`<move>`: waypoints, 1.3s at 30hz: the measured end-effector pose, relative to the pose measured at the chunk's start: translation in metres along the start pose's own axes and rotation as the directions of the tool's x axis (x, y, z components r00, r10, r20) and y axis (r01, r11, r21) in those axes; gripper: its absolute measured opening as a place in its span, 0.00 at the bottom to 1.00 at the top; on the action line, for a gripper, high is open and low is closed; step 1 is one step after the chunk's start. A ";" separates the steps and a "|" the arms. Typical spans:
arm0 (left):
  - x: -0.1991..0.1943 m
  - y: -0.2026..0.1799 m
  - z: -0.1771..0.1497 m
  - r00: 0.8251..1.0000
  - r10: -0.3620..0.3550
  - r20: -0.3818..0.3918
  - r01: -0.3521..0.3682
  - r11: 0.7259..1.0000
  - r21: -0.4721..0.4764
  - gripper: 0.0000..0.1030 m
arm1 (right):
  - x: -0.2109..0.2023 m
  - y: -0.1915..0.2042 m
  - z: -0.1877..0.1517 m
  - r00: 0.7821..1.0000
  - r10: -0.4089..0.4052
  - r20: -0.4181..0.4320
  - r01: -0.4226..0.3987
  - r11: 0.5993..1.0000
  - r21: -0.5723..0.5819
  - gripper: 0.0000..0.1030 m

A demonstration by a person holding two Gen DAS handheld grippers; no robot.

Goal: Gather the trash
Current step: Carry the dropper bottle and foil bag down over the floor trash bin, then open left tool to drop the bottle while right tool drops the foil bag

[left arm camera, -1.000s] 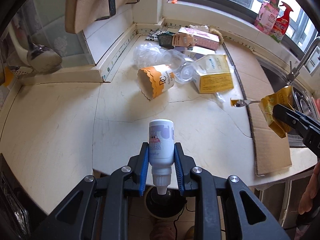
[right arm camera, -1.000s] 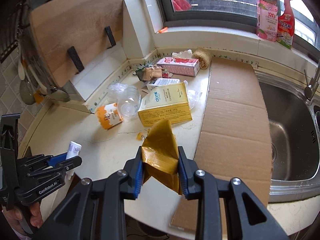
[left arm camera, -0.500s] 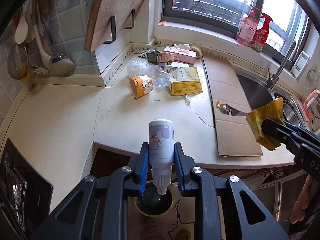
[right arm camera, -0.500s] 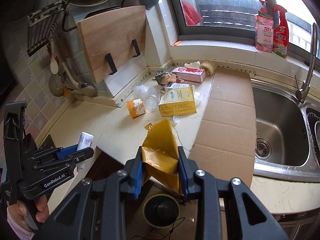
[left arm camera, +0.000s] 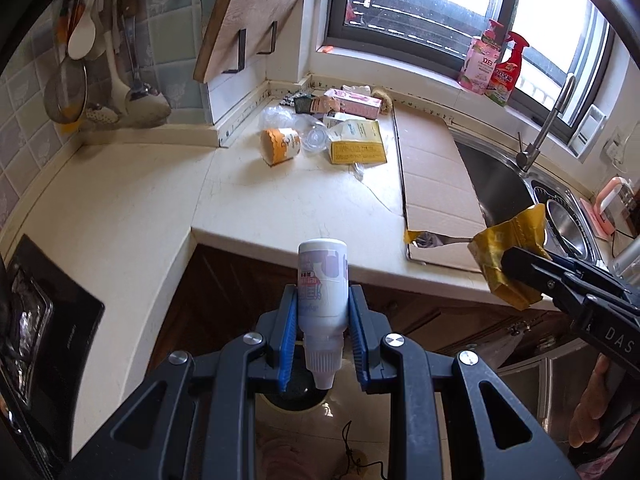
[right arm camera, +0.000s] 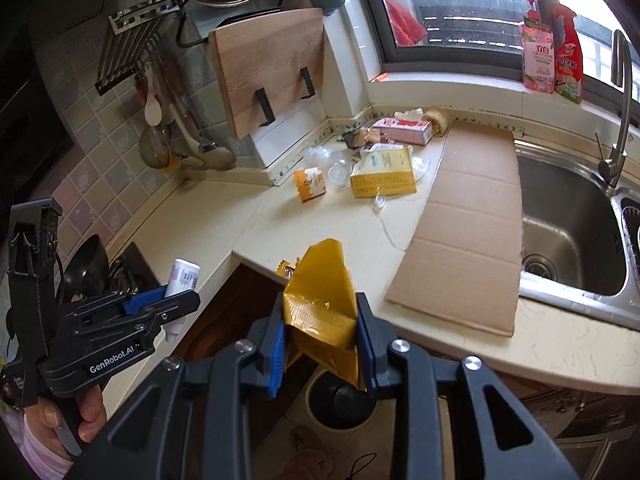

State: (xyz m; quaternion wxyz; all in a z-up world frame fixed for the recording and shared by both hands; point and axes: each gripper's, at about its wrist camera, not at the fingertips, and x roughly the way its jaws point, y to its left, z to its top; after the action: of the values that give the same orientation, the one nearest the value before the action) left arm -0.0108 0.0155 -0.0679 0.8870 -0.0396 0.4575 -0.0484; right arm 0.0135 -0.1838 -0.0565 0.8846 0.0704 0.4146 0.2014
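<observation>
My left gripper (left arm camera: 323, 320) is shut on a white plastic bottle (left arm camera: 322, 280), cap pointing back toward the camera. It hangs off the counter edge, above a round bin (left arm camera: 294, 394) on the floor. My right gripper (right arm camera: 320, 332) is shut on a crumpled yellow wrapper (right arm camera: 320, 300), also above the bin (right arm camera: 340, 404). The right gripper and wrapper (left arm camera: 508, 256) show at the right of the left wrist view. The left gripper and bottle (right arm camera: 182, 276) show at the left of the right wrist view.
More trash lies at the counter's back corner: an orange paper cup (left arm camera: 280, 146), a yellow carton (left arm camera: 358, 148), a pink box (left arm camera: 356, 100), clear plastic. A cardboard sheet (right arm camera: 464, 216) lies beside the steel sink (right arm camera: 568, 224). A black stove (left arm camera: 44, 320) is at the left.
Both grippers have pulled back and up from the counter with their loads. The bin on the floor has come into view below them.
</observation>
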 end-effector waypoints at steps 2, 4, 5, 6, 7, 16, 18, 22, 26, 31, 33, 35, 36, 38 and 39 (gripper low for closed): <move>0.003 0.005 -0.011 1.000 -0.005 -0.014 0.005 1.000 -0.002 0.22 | 0.003 0.005 -0.010 1.000 0.007 -0.013 -0.007 1.000 -0.002 0.29; 0.011 0.011 -0.022 0.999 -0.012 -0.035 0.012 1.000 -0.006 0.22 | 0.012 0.010 -0.022 0.999 0.014 -0.039 -0.014 1.000 0.002 0.29; 0.015 0.015 -0.027 0.999 -0.015 -0.046 0.014 1.000 -0.008 0.22 | 0.017 0.013 -0.028 0.999 0.018 -0.051 -0.018 1.000 0.003 0.29; 0.022 0.019 -0.033 0.998 -0.018 -0.060 0.017 1.000 -0.011 0.22 | 0.022 0.015 -0.034 0.998 0.021 -0.062 -0.021 1.000 0.004 0.29; 0.027 0.022 -0.038 0.997 -0.022 -0.071 0.021 1.000 -0.014 0.22 | 0.029 0.017 -0.041 0.997 0.024 -0.073 -0.024 1.000 0.003 0.29; 0.128 0.067 -0.100 0.985 -0.044 -0.166 0.041 0.999 -0.021 0.22 | 0.136 0.014 -0.114 0.987 0.016 -0.163 -0.011 0.999 0.037 0.30; 0.157 0.074 -0.114 0.982 -0.047 -0.184 0.045 0.999 -0.017 0.22 | 0.162 0.009 -0.130 0.984 0.013 -0.177 -0.006 0.999 0.041 0.30; 0.223 0.086 -0.147 0.972 -0.059 -0.229 0.057 0.998 -0.014 0.22 | 0.223 -0.002 -0.166 0.977 0.003 -0.211 0.009 0.998 0.057 0.30; 0.283 0.098 -0.178 0.963 -0.064 -0.262 0.061 0.998 -0.019 0.22 | 0.277 -0.017 -0.200 0.967 0.014 -0.255 0.006 0.997 0.078 0.30; 0.345 0.114 -0.211 0.953 -0.043 -0.299 0.041 0.999 -0.014 0.22 | 0.337 -0.033 -0.242 0.949 -0.001 -0.314 0.023 0.997 0.067 0.33; 0.366 0.119 -0.224 0.950 -0.018 -0.312 0.021 1.000 0.005 0.22 | 0.357 -0.039 -0.257 0.944 -0.011 -0.330 0.031 0.998 0.056 0.35; 0.384 0.123 -0.237 0.943 -0.006 -0.332 0.011 1.000 0.014 0.22 | 0.375 -0.045 -0.270 0.936 -0.005 -0.352 0.028 0.998 0.059 0.36; 0.391 0.125 -0.244 0.941 -0.001 -0.339 0.007 1.000 0.017 0.22 | 0.384 -0.048 -0.276 0.932 0.006 -0.363 0.018 0.998 0.062 0.39; 0.408 0.128 -0.254 0.934 0.012 -0.356 -0.002 1.000 0.029 0.39 | 0.400 -0.051 -0.286 0.921 0.017 -0.388 0.007 0.998 0.061 0.42; 0.411 0.127 -0.260 0.932 0.016 -0.361 -0.004 0.999 0.033 0.47 | 0.407 -0.052 -0.290 0.915 0.025 -0.403 -0.001 0.998 0.060 0.43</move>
State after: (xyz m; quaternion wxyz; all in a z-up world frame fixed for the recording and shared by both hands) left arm 0.0201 0.0847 -0.5648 0.7885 -0.0135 0.6121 -0.0578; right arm 0.0420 -0.0740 -0.5463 0.7762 0.0557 0.5935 0.2053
